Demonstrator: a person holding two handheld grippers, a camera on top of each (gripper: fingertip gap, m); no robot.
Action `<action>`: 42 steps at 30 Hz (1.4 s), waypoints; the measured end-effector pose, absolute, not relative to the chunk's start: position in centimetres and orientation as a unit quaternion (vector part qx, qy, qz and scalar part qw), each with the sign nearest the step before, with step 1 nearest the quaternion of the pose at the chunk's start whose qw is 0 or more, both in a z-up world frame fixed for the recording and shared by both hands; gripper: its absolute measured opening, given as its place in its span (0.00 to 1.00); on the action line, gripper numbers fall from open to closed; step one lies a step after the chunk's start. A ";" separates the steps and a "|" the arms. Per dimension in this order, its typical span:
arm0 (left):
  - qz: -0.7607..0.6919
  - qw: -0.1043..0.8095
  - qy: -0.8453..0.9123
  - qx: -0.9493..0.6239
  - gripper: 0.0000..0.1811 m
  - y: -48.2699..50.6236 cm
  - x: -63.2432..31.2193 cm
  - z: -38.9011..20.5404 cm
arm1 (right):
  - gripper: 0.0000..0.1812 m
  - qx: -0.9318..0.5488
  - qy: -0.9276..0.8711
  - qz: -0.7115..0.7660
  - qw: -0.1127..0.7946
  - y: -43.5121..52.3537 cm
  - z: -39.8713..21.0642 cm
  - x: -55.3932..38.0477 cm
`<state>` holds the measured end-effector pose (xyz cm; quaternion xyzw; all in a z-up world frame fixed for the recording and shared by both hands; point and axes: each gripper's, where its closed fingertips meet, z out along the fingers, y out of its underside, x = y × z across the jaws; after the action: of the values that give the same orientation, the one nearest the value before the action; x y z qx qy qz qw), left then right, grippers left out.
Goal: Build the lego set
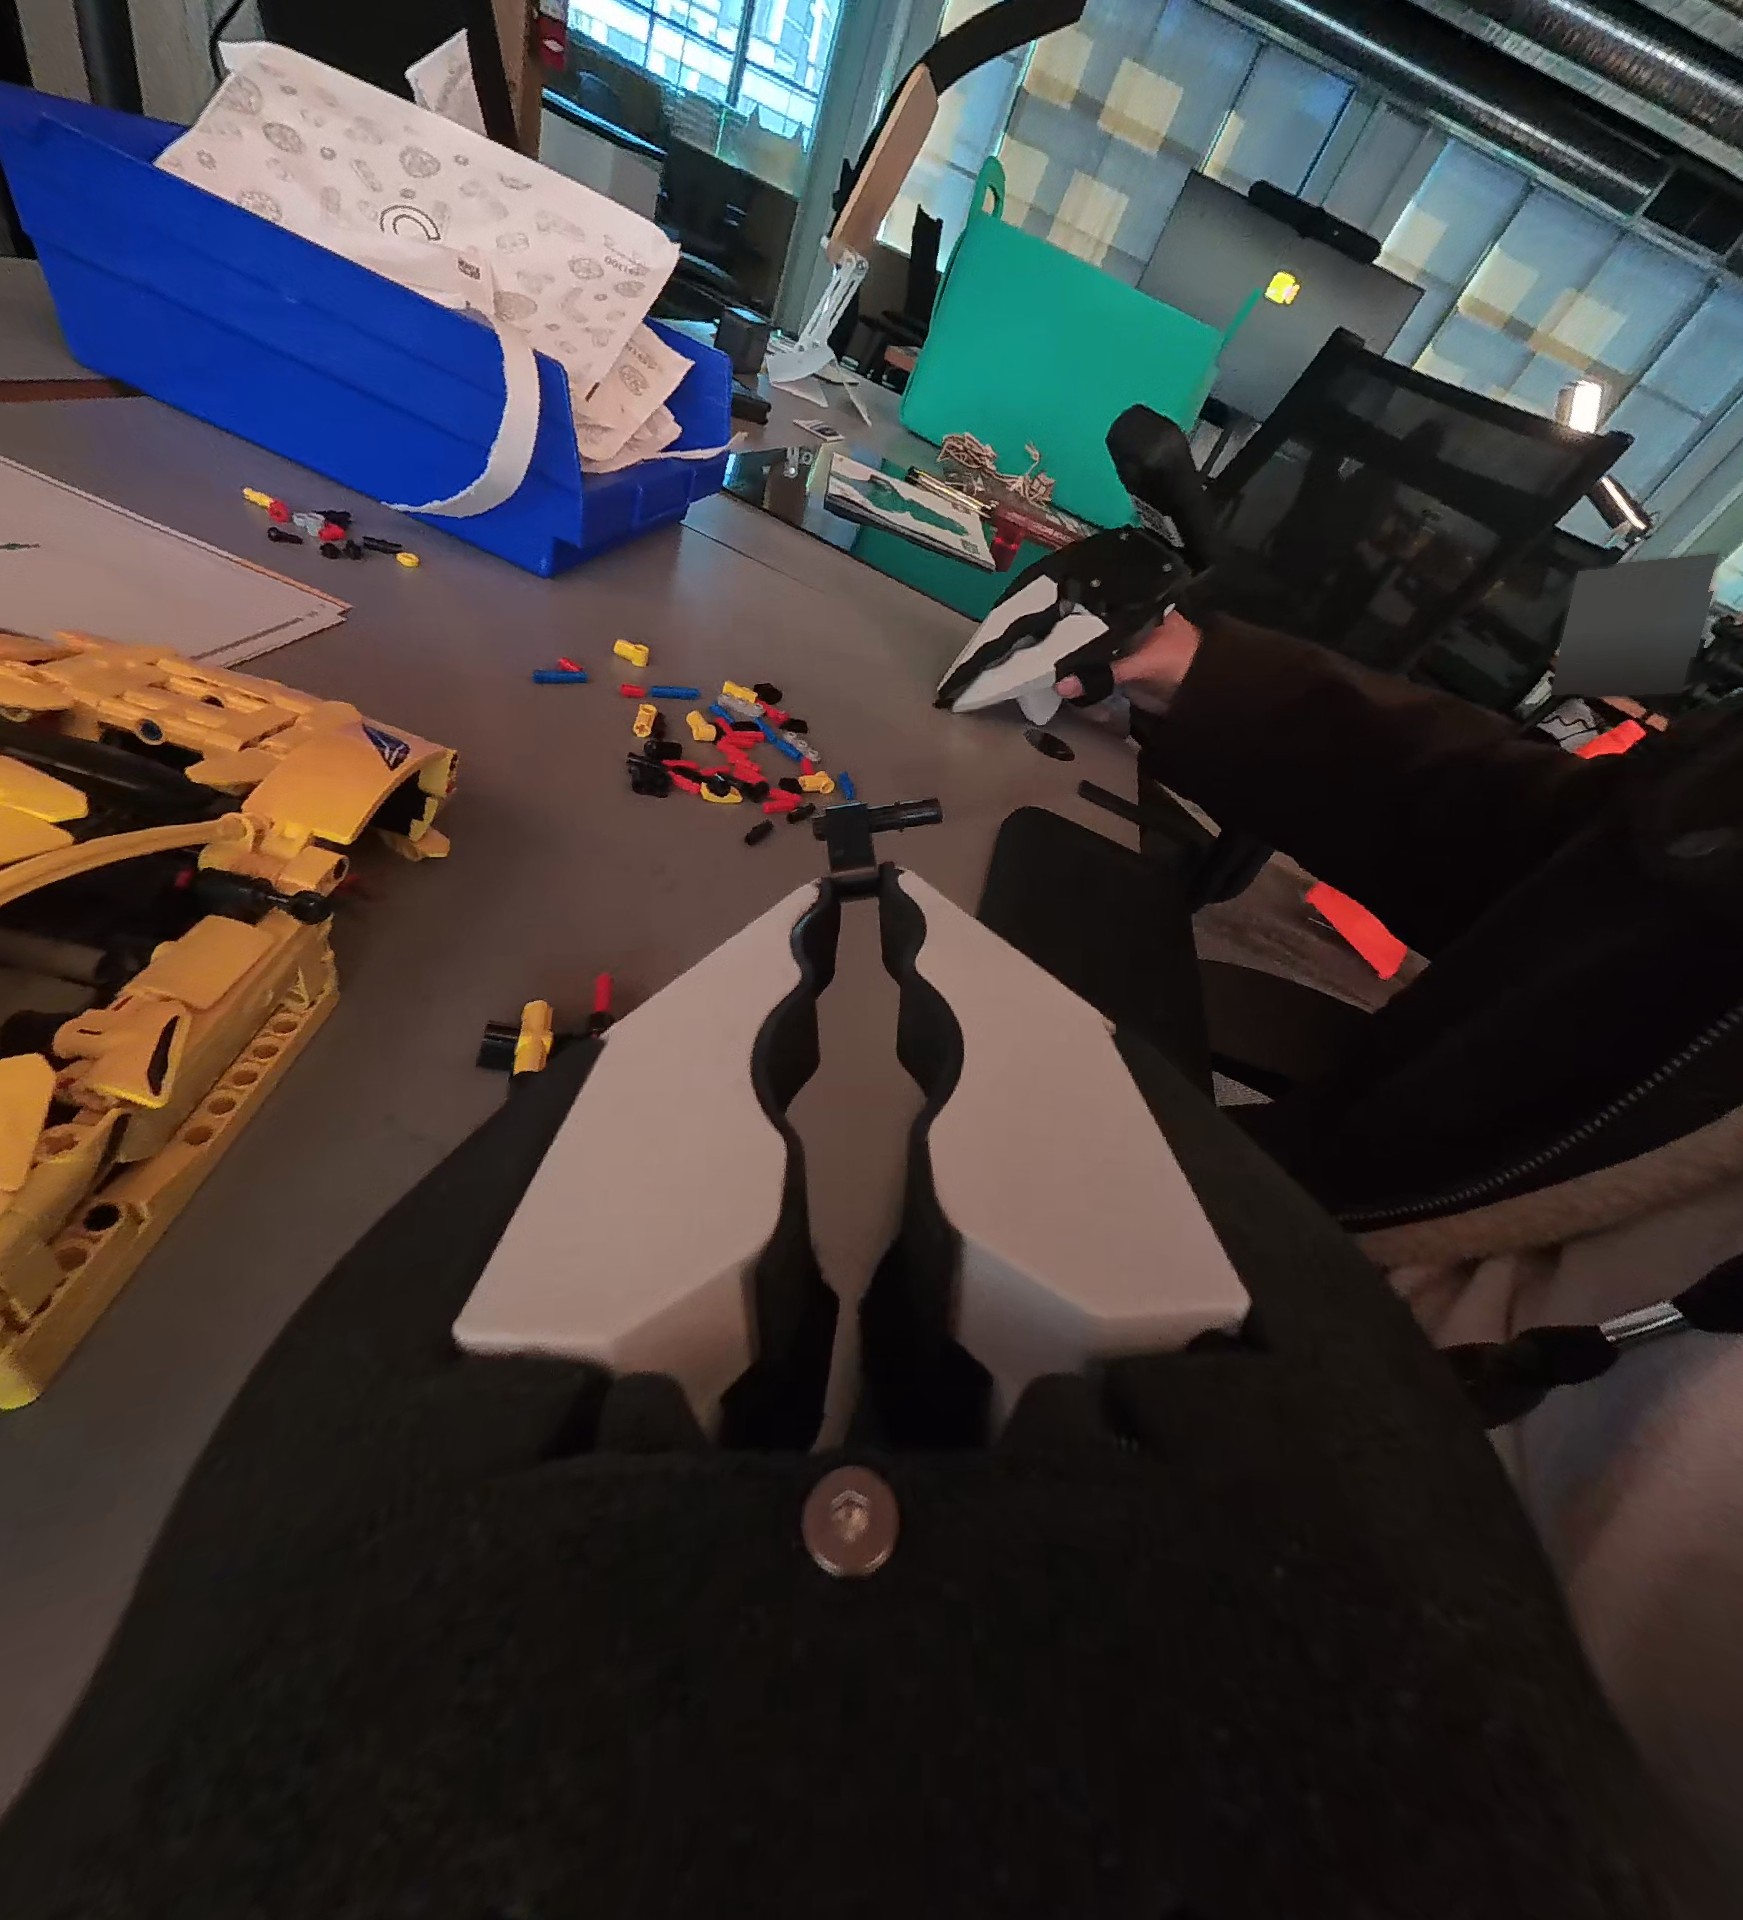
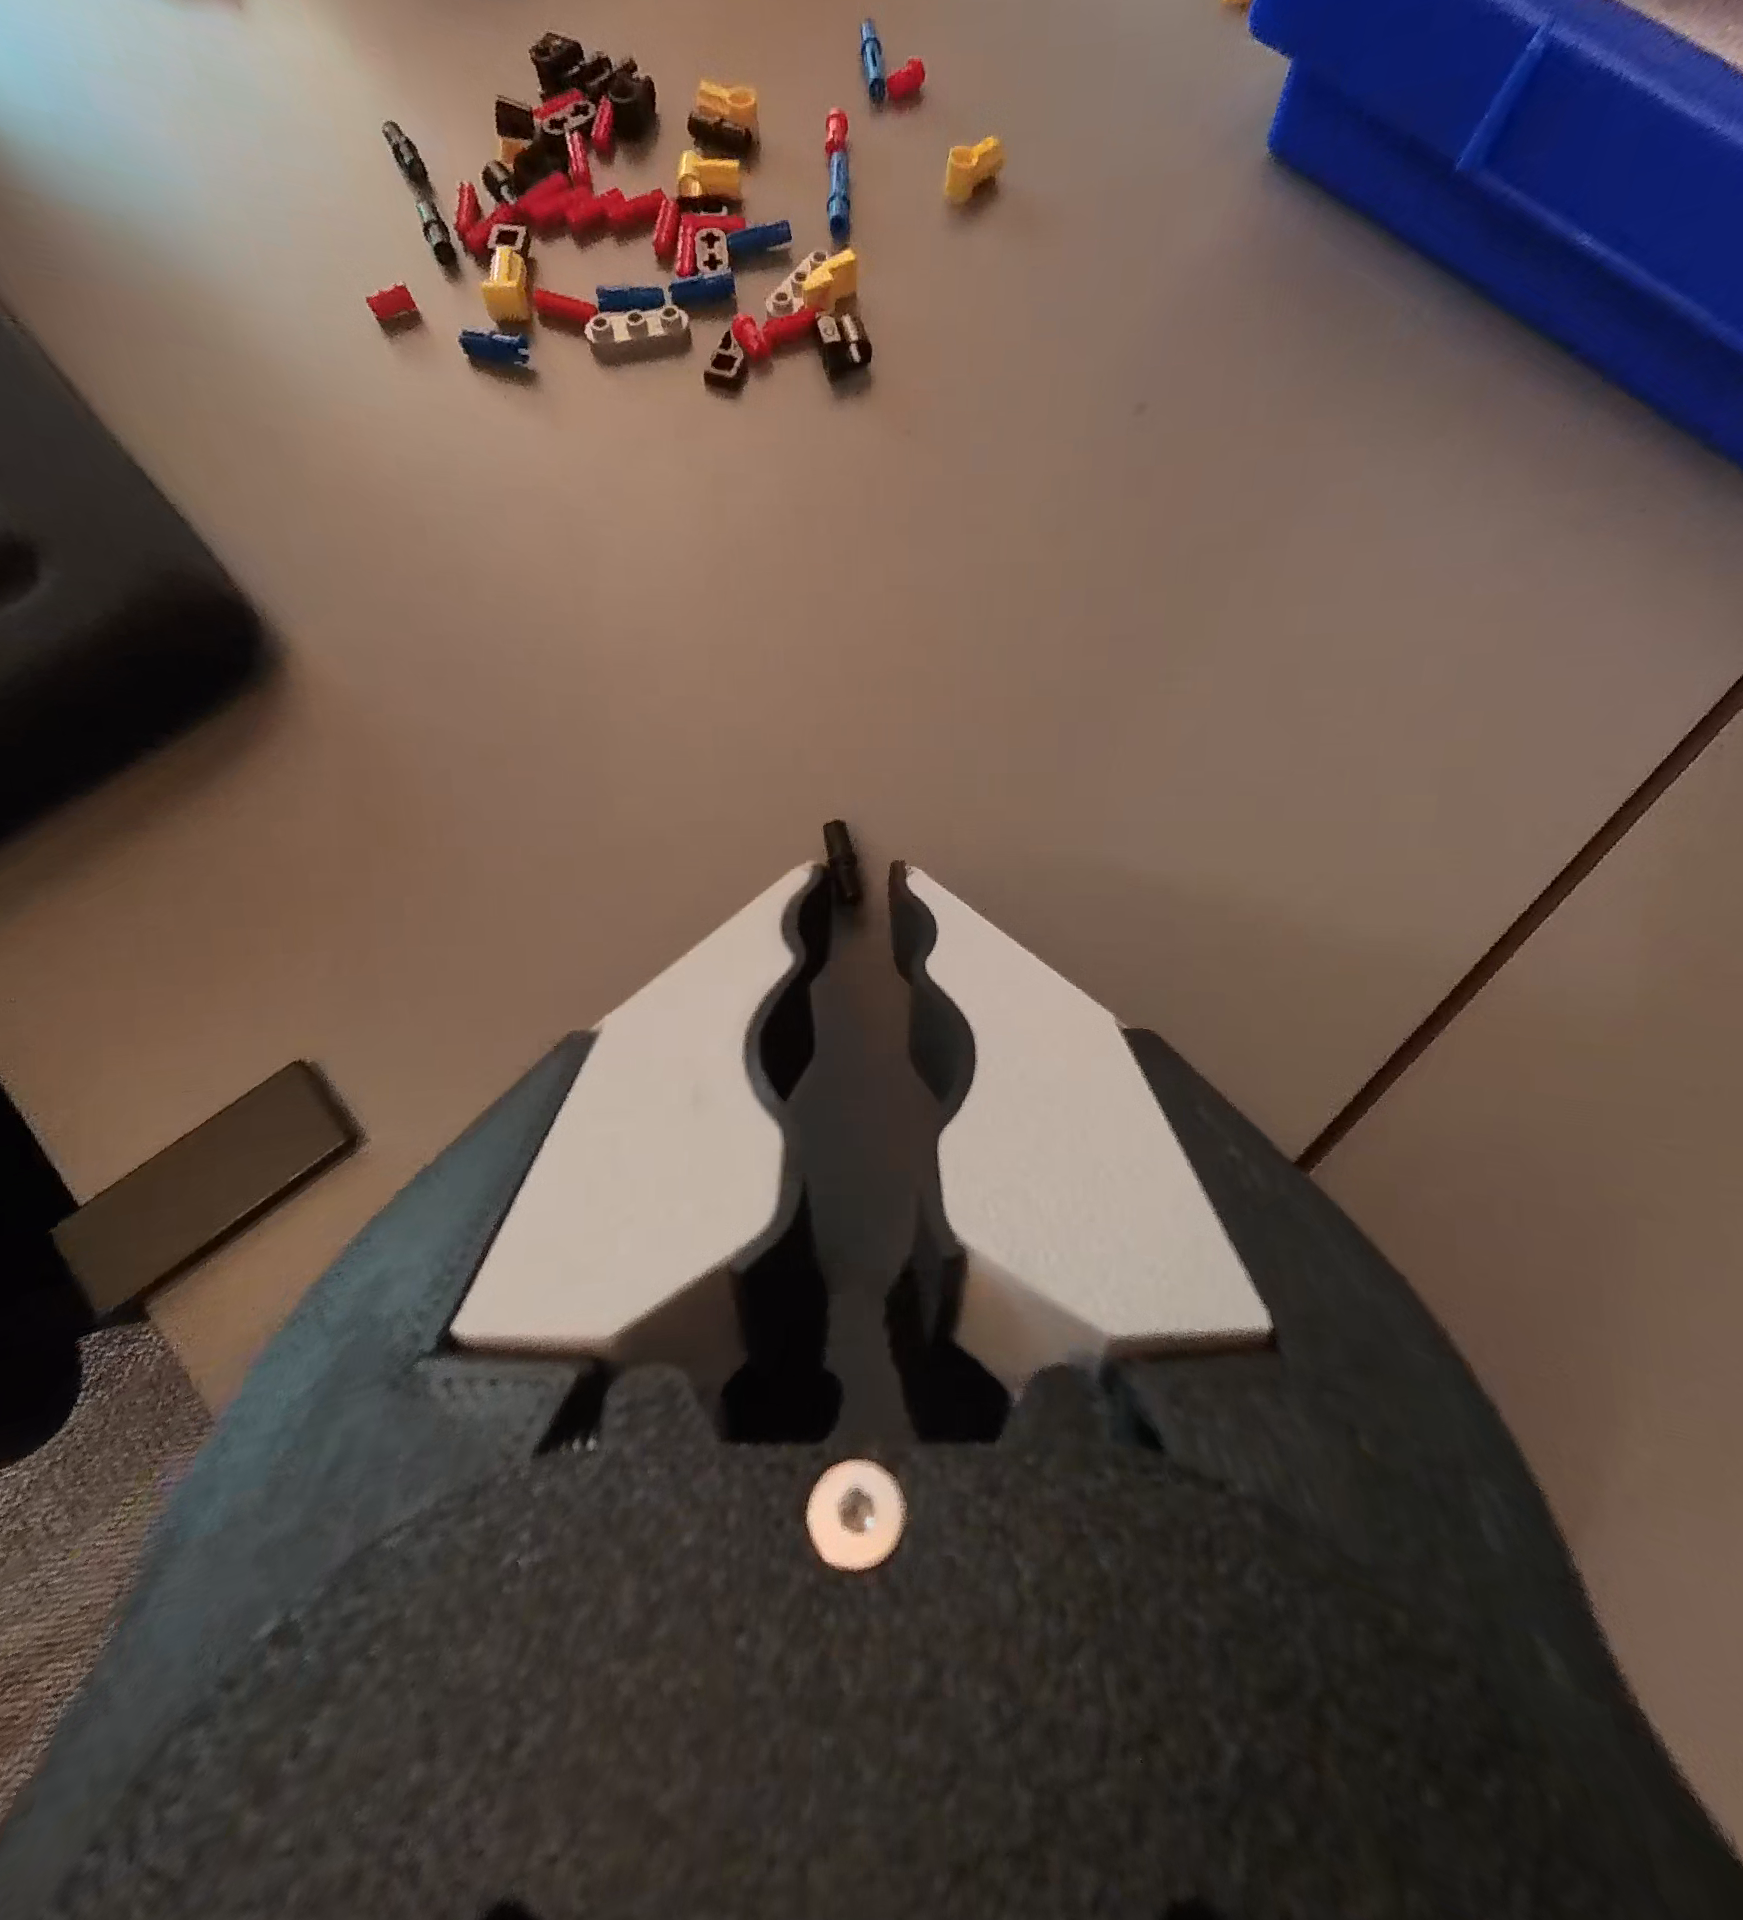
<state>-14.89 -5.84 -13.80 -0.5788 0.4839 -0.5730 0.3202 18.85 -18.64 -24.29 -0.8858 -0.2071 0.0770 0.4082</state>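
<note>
Black plastic showed at the tip of the left gripper in the left wrist view: its jaws were pinched narrow on a small black connector with a black pin sticking out sideways. That little assembly was held above the grey table, short of the scattered pile of loose pieces. To the left lay the yellow car model, partly built, on the table beside an instruction sheet. A blue bin stood farther back. The right gripper rested low near the table edge.

In the right wrist view, the right gripper had a narrow gap between its jaws, and a short black pin lay against the left finger's tip; whether it was truly clamped I could not tell. The pile of loose pieces sat well ahead.

Such pieces looked light, stiff and smooth, so likely to twist or slip; taking the pin across its middle, leaving one end free, seemed the safest hold.
</note>
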 end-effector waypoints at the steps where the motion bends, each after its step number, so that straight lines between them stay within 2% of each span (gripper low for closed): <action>1: -0.574 0.320 0.483 -0.579 0.04 -5.8 -14.9 -13.8 | 0.05 -0.885 -0.211 0.072 0.409 -18.6 -24.3 18.9; 6: -0.581 0.317 0.481 -0.575 0.04 -5.9 -15.0 -13.6 | 0.02 -0.884 -0.221 0.058 0.407 -18.5 -24.2 18.6; 9: -0.583 0.316 0.483 -0.572 0.04 -6.1 -15.0 -13.6 | 0.02 -0.915 -0.202 0.042 0.347 -18.7 -23.8 19.3; 11: -0.580 0.319 0.485 -0.571 0.04 -6.1 -15.1 -13.5 | 0.02 -0.946 -0.201 0.020 0.254 -19.7 -23.2 19.6; 14: -0.580 0.319 0.485 -0.571 0.04 -6.1 -15.1 -13.5 | 0.02 -0.984 -0.172 0.007 0.047 -23.1 -22.6 19.7; 17: -0.583 0.318 0.483 -0.571 0.04 -6.1 -15.3 -13.5 | 0.02 -0.984 -0.129 -0.032 -0.121 -26.4 -21.6 20.9; 21: -0.583 0.318 0.483 -0.570 0.04 -6.2 -15.4 -13.5 | 0.02 -0.961 -0.099 -0.044 -0.253 -29.1 -21.6 21.8; 29: -0.585 0.315 0.481 -0.572 0.04 -6.2 -15.5 -13.6 | 0.02 -0.940 -0.079 -0.043 -0.329 -30.7 -22.7 22.1; 42: -0.600 0.308 0.469 -0.570 0.04 -6.1 -15.7 -13.3 | 0.02 -0.938 -0.078 -0.036 -0.336 -31.3 -23.2 21.9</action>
<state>-15.65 -6.07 -13.29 -0.5704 0.4687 -0.6002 0.3078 21.92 -31.31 -23.17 -0.9380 -0.0783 -0.0360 -0.3358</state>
